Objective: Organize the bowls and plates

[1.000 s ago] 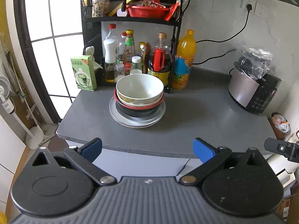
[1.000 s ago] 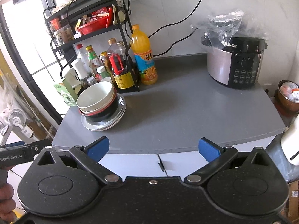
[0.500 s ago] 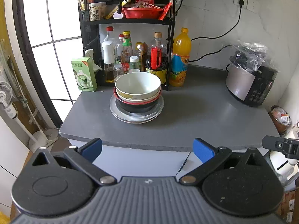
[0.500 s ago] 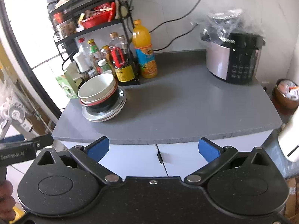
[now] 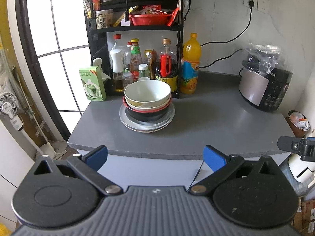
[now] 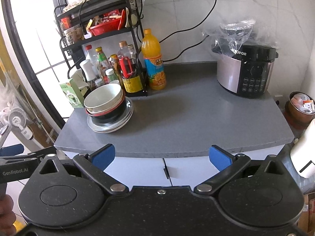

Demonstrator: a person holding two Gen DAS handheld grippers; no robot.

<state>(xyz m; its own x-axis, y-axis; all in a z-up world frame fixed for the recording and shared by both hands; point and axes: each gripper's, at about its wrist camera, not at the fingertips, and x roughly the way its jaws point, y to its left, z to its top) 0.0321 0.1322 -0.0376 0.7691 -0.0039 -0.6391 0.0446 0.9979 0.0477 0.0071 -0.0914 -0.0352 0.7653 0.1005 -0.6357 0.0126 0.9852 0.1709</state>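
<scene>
A stack of dishes stands on the grey counter [image 5: 216,122] near the spice rack: a white bowl [image 5: 147,93] on top, a red-rimmed black bowl [image 5: 147,114] under it, and silver plates [image 5: 128,122] at the bottom. The stack also shows in the right wrist view, with the white bowl [image 6: 102,98] tilted left. My left gripper [image 5: 155,156] is open and empty, in front of the counter edge. My right gripper [image 6: 160,156] is open and empty, also off the counter's front edge. Both are well short of the stack.
A black rack [image 5: 137,25] with sauce bottles and an orange juice bottle [image 5: 191,63] stands behind the stack. A green box [image 5: 92,83] is at the left. A rice cooker [image 6: 246,72] with a plastic bag is at the right. White cabinet doors [image 6: 163,169] are below.
Both grippers have drawn back and risen from the counter, so the stack looks farther away. The dishes have not moved.
</scene>
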